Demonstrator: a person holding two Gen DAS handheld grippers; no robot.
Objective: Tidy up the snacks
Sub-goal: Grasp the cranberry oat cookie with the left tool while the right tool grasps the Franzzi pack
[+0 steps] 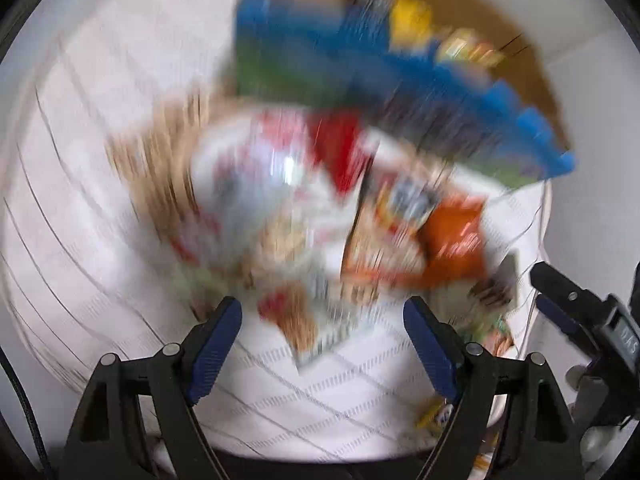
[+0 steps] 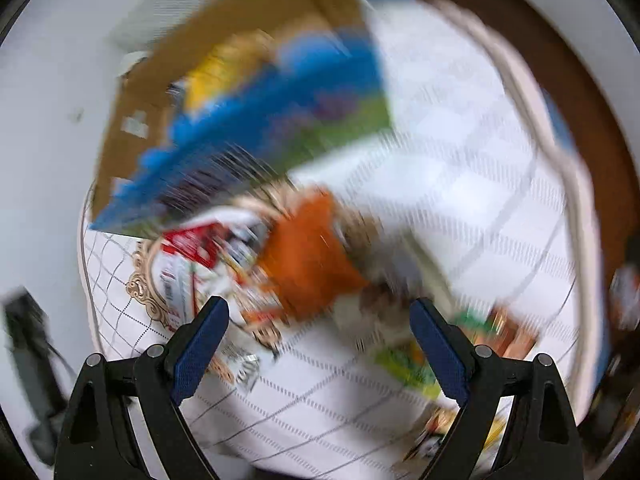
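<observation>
Both views are heavily blurred by motion. A heap of snack packets lies on a white quilted cloth. In it I make out an orange packet and a red-and-white packet. My left gripper hangs open above the near edge of the heap, with nothing clamped between its blue pads. My right gripper is also open, just short of the orange packet and holding nothing. A green packet lies close to its right finger.
A blue-and-green box stands behind the heap, in front of an open cardboard box holding a yellow packet. The cloth's edge and brown floor lie to the right. A dark object sits at far left.
</observation>
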